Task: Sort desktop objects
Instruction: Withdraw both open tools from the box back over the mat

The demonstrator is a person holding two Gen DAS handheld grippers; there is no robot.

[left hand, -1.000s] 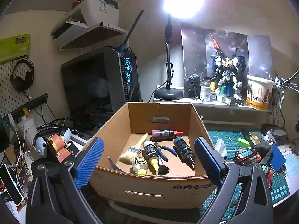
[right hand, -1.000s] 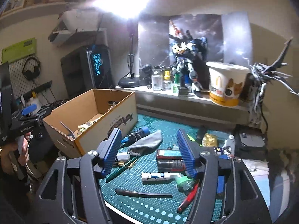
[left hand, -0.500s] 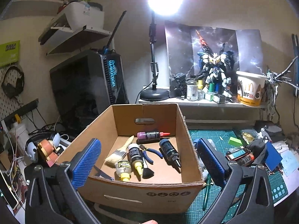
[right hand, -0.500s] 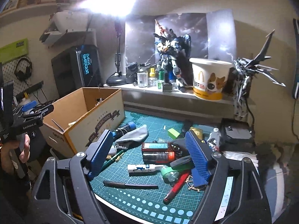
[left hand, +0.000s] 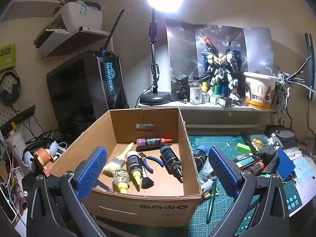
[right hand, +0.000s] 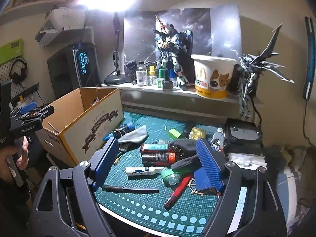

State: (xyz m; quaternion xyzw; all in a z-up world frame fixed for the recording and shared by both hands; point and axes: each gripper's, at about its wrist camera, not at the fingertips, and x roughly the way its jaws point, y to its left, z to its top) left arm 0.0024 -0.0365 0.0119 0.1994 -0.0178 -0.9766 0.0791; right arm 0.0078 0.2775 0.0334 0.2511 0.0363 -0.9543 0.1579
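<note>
A cardboard box (left hand: 146, 205) stands at the left of the green cutting mat (right hand: 150, 205); it also shows in the right wrist view (right hand: 92, 124). It holds a brush (left hand: 118, 162), blue pliers (left hand: 152, 160) and several bottles (left hand: 169, 160). My left gripper (left hand: 156, 173) is open and empty, over the box's near edge. My right gripper (right hand: 158, 164) is open and empty above loose items on the mat: a white tube (right hand: 142, 170), a dark can (right hand: 158, 158), a red pen (right hand: 177, 191), a black knife (right hand: 130, 189), green tape (right hand: 169, 175).
A back shelf (right hand: 177, 92) carries a robot model (right hand: 171, 53), small bottles and a McDonald's bucket (right hand: 213, 77). A lamp base (left hand: 155, 98) and a dark PC case (left hand: 86, 86) stand behind the box. A grey cloth (right hand: 134, 136) and a black case (right hand: 243, 134) lie on the mat.
The left gripper drew back and turned right, showing more of the mat. The right gripper moved right and forward over the loose items and its jaws opened wider.
</note>
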